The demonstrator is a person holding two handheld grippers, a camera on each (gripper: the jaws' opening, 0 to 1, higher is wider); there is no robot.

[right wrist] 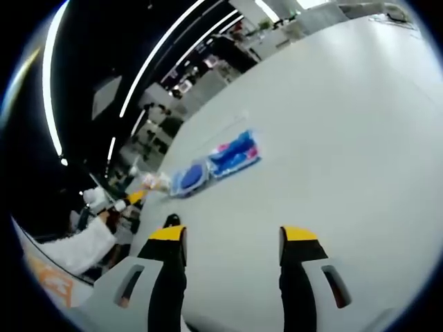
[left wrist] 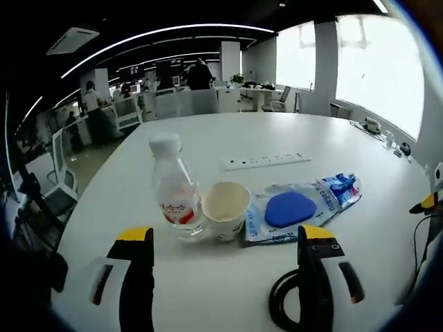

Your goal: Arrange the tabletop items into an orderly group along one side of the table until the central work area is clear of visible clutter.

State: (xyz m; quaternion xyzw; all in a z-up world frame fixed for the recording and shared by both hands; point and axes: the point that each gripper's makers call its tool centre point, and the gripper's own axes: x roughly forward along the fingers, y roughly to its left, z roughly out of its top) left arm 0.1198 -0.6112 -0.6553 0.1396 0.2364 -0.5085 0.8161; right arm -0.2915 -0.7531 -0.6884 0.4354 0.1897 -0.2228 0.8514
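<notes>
Overhead, strip lights [left wrist: 159,31] cross the office; both tools gape empty above the white table [left wrist: 228,135].

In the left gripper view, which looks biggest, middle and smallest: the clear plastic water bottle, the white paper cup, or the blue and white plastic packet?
1. Blue and white plastic packet, the widest spread.
2. Clear plastic water bottle, taller than the cup.
3. White paper cup, smallest.
All three sit about equally near, so the order looks fair.

bottle [left wrist: 176,188], cup [left wrist: 225,209], blue packet [left wrist: 301,207] clustered ahead, bare table [left wrist: 208,290] before them, seemingly
</notes>
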